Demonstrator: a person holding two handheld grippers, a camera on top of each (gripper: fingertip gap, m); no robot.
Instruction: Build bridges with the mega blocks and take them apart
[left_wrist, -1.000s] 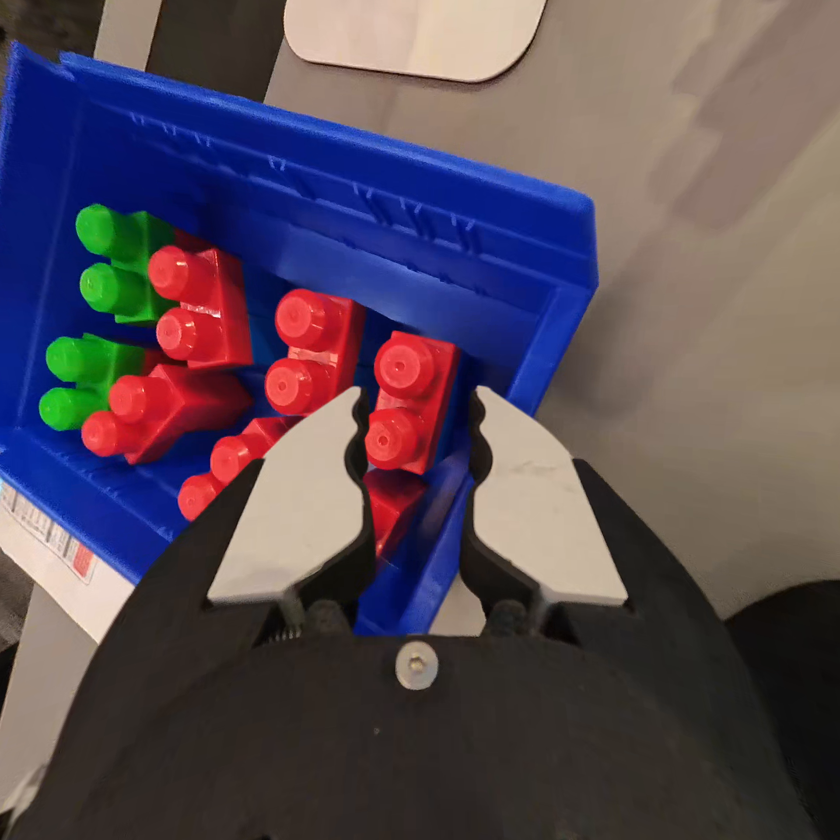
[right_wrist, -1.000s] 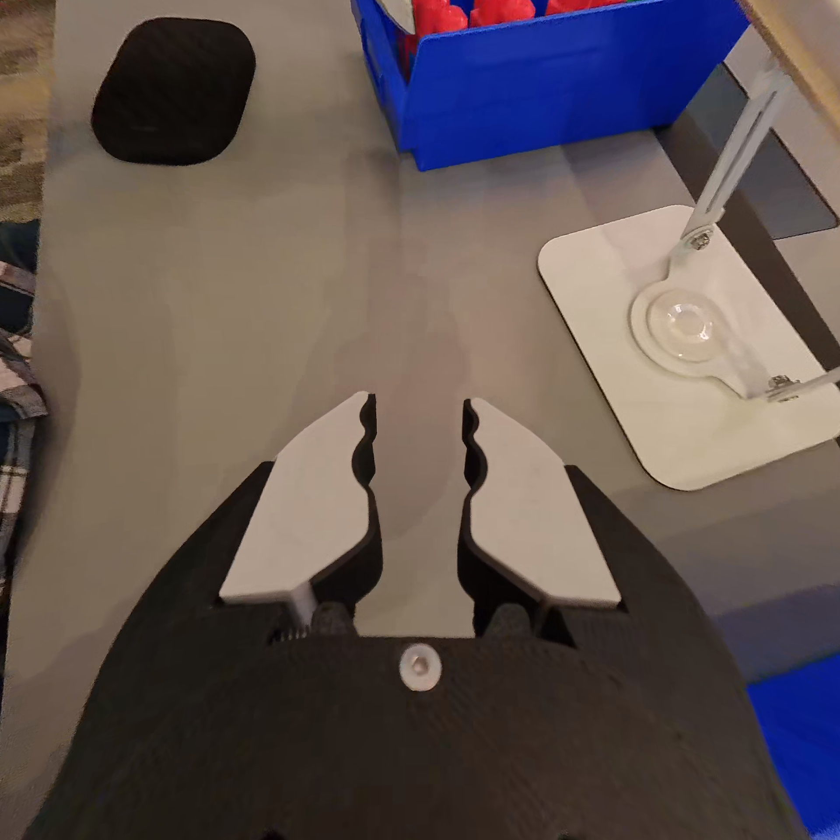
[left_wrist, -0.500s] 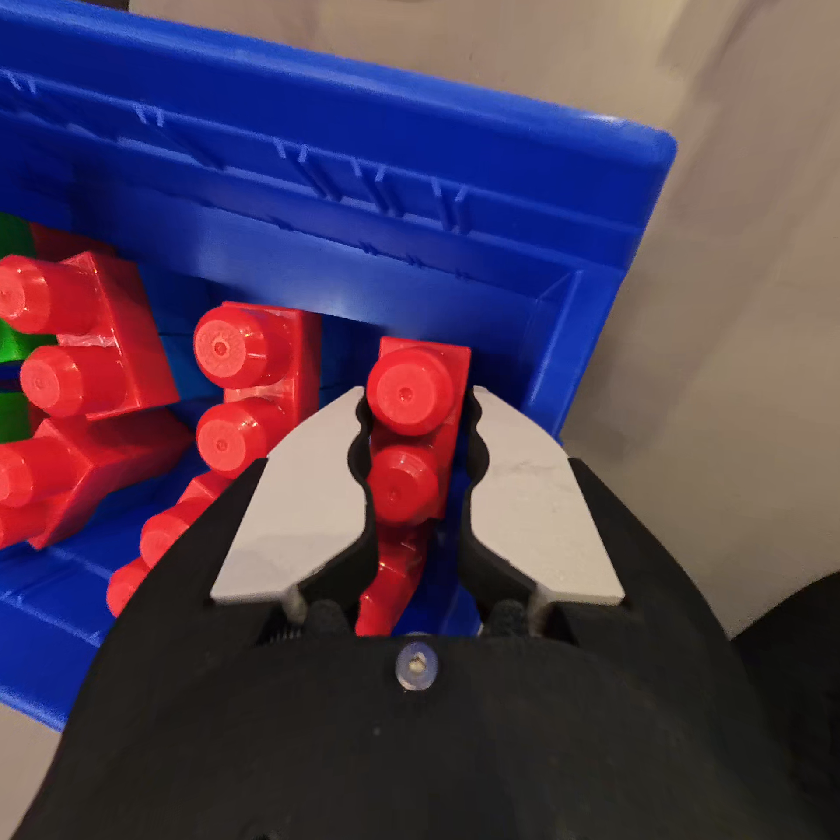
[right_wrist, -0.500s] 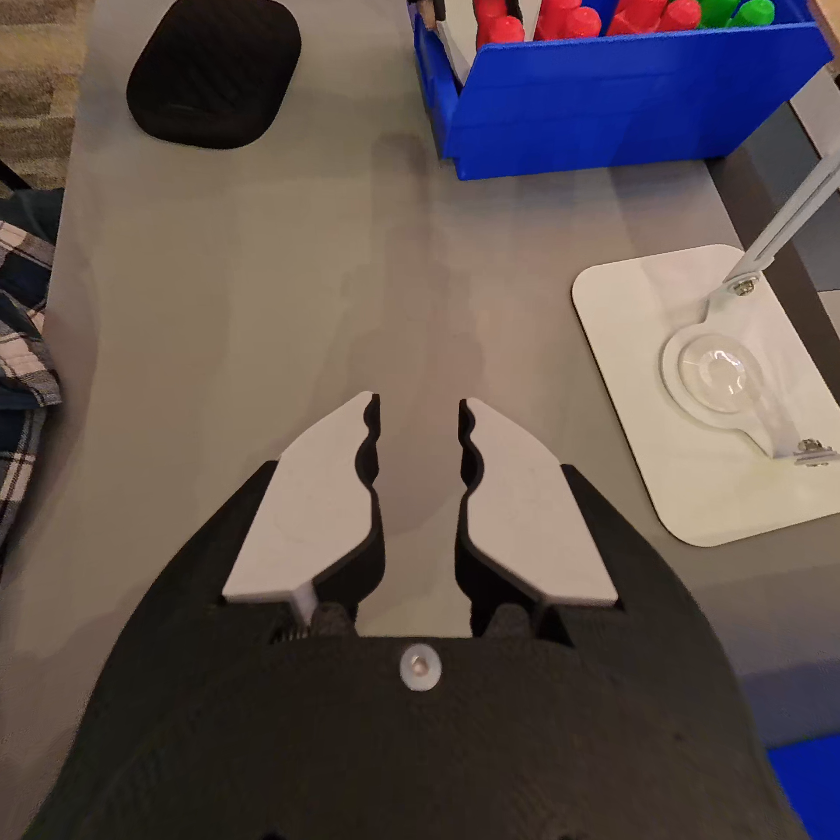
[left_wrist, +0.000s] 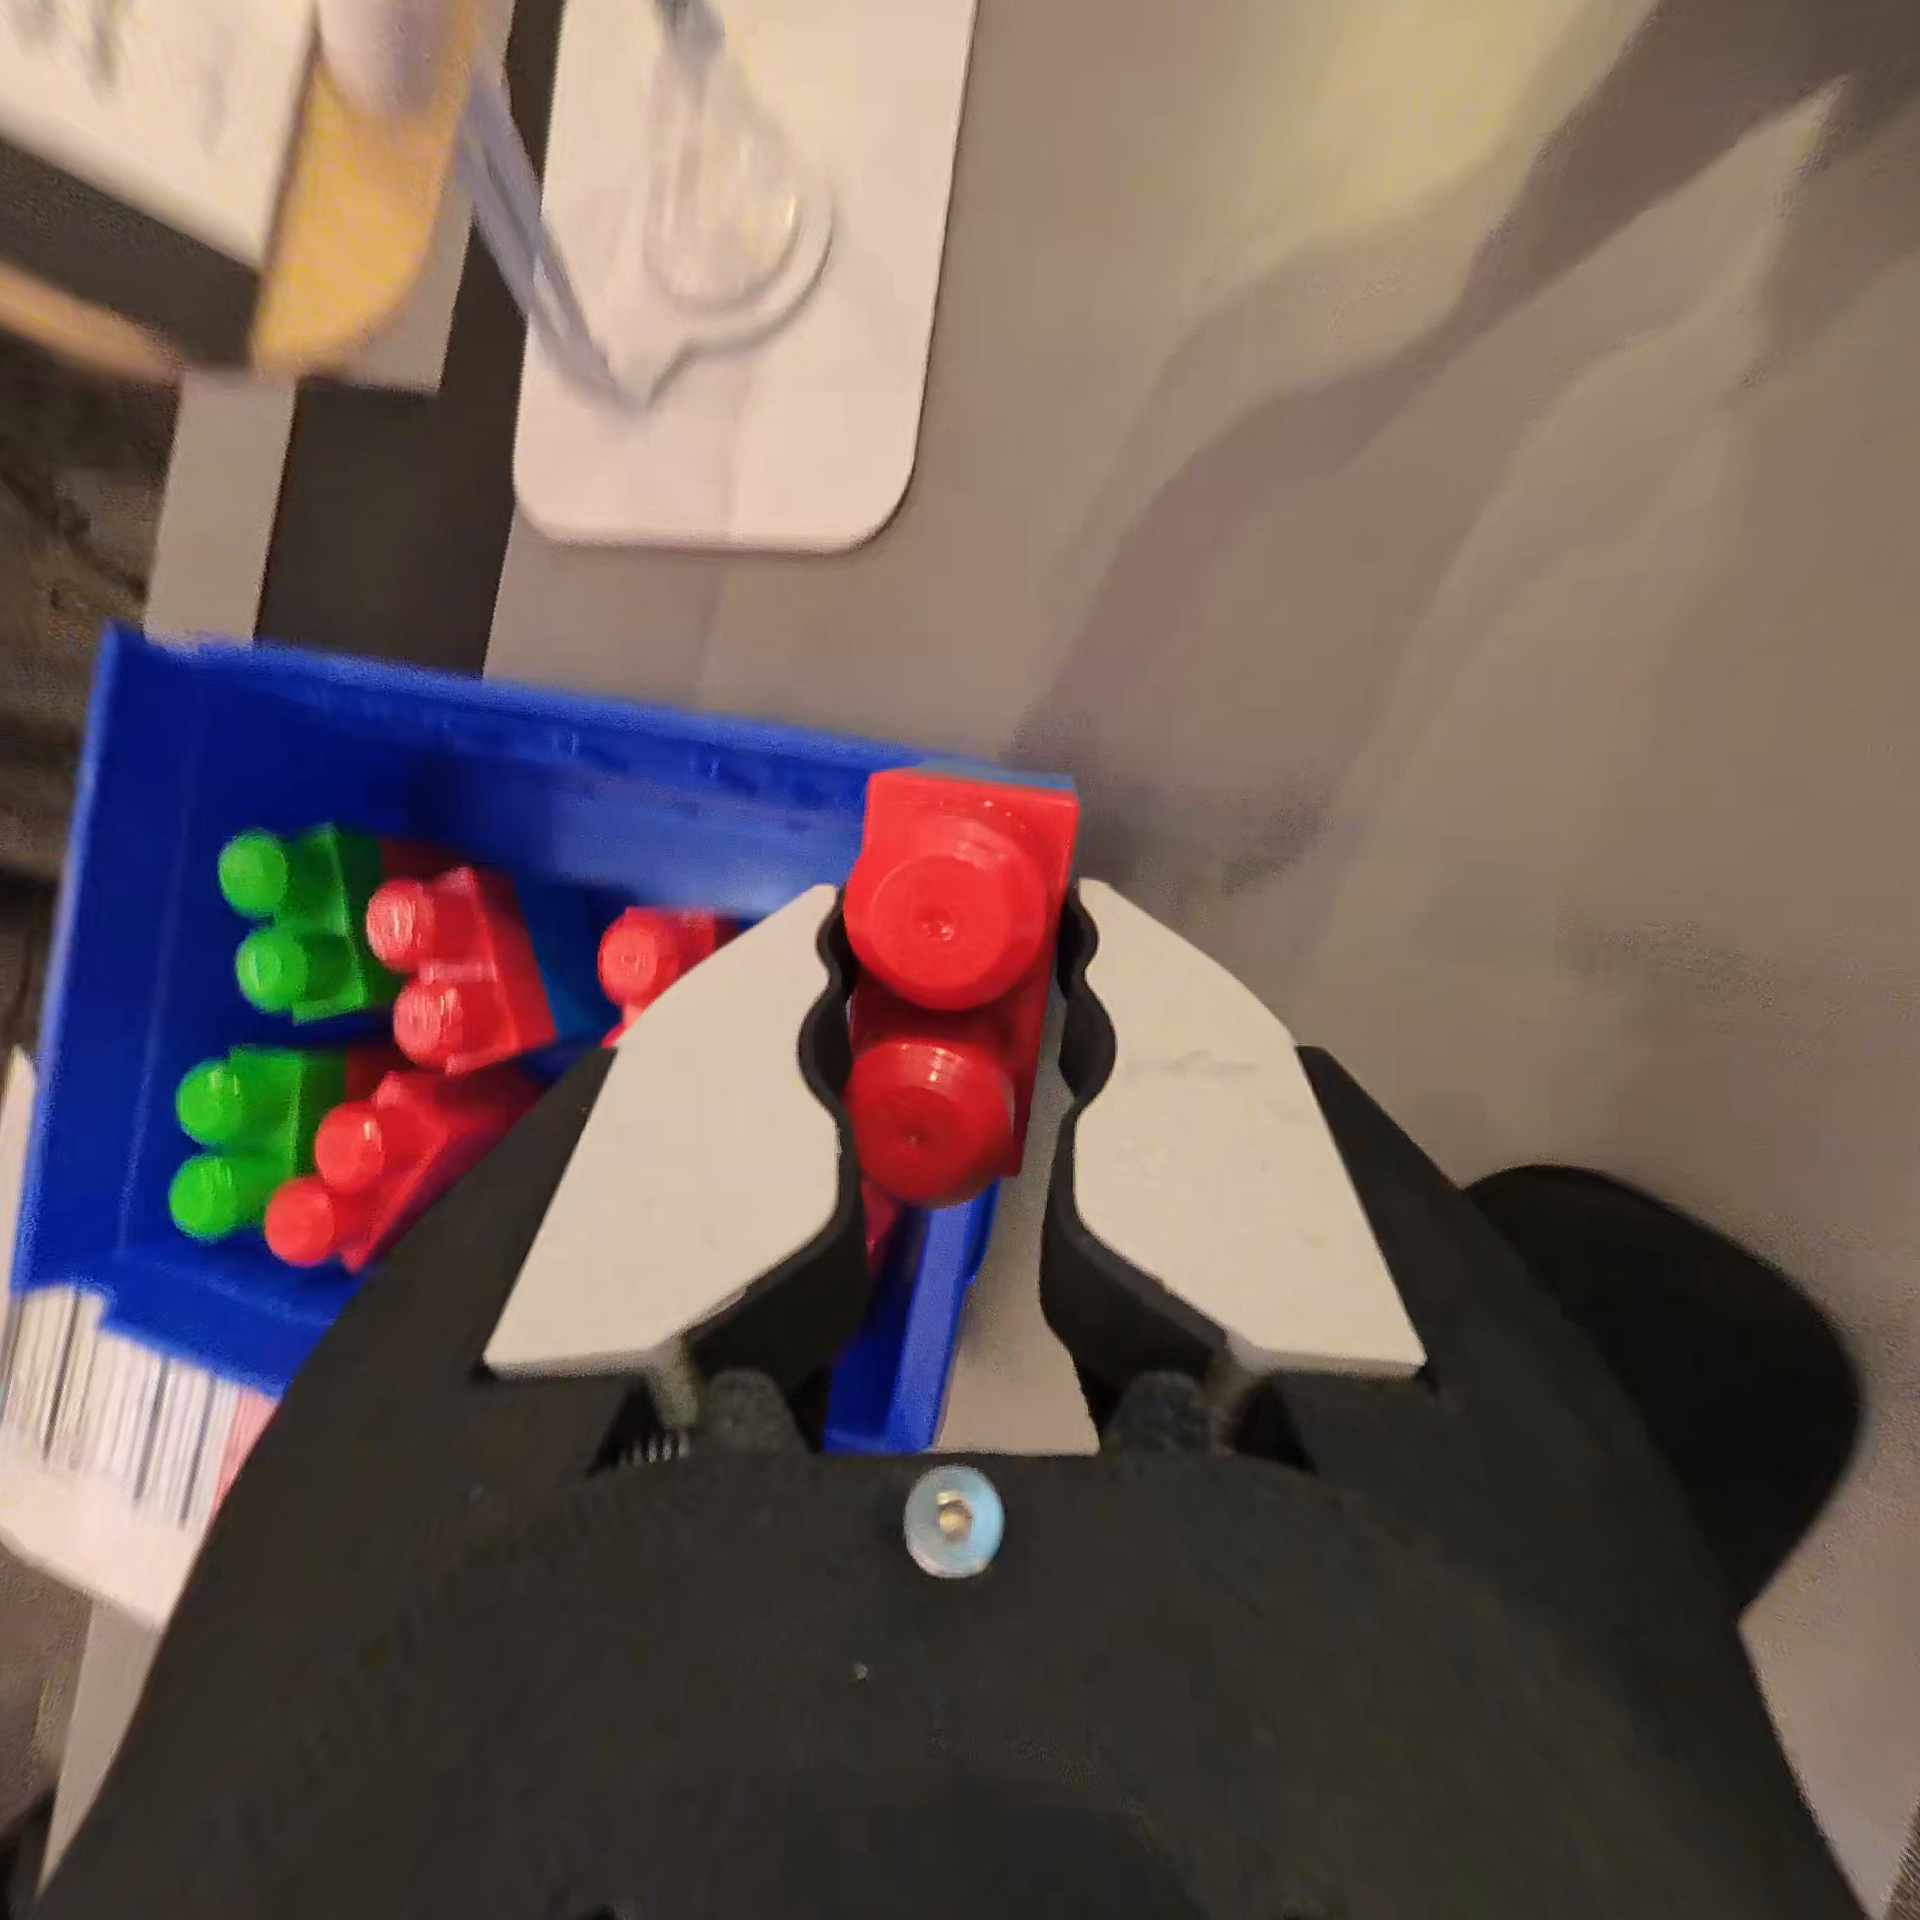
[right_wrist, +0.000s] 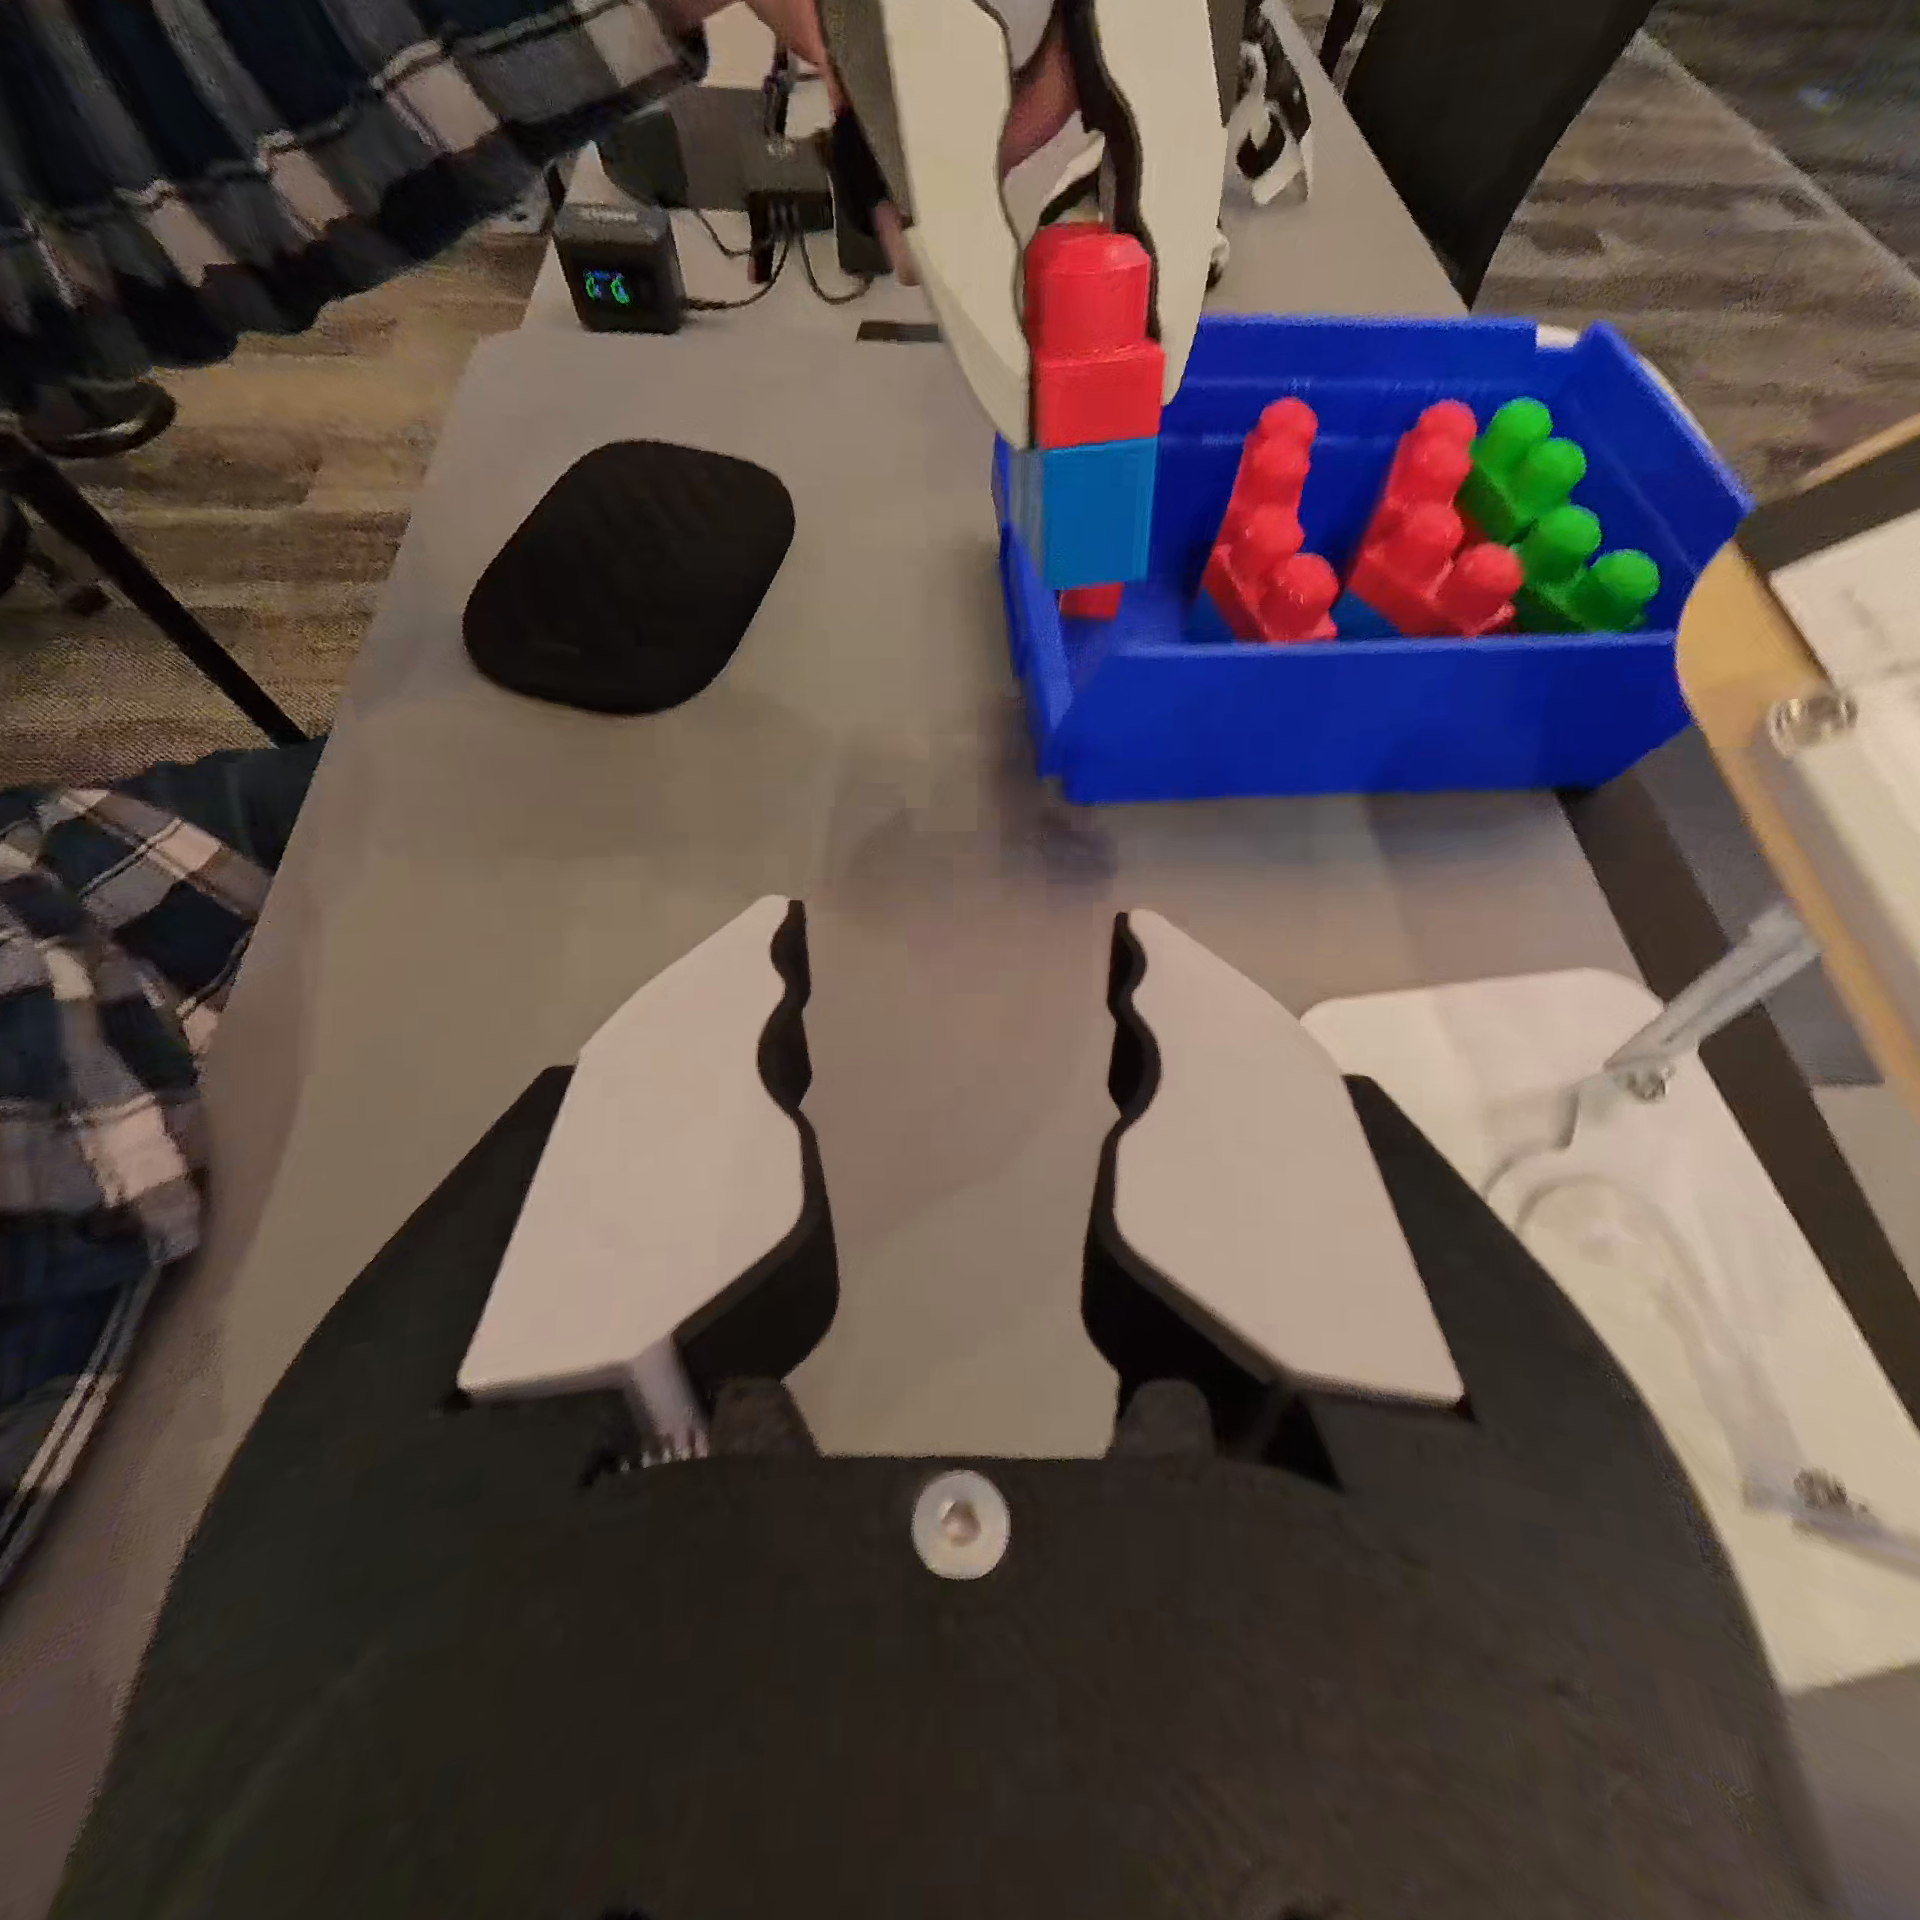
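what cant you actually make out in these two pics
- Under the red block, left wrist view: the lower blocks seen in the right wrist view are hidden by it and the left gripper.
- Floor of the blue bin, right wrist view: its front wall hides the block bases.
- Clear stand, left wrist view: motion blur.
- Small black device, right wrist view: display too small.

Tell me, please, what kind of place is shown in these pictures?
Probably an office or lab room set up for recording: a grey table on carpet, a blue bin of toy blocks, a small electronic box with cables, and a clear stand on a white base plate.
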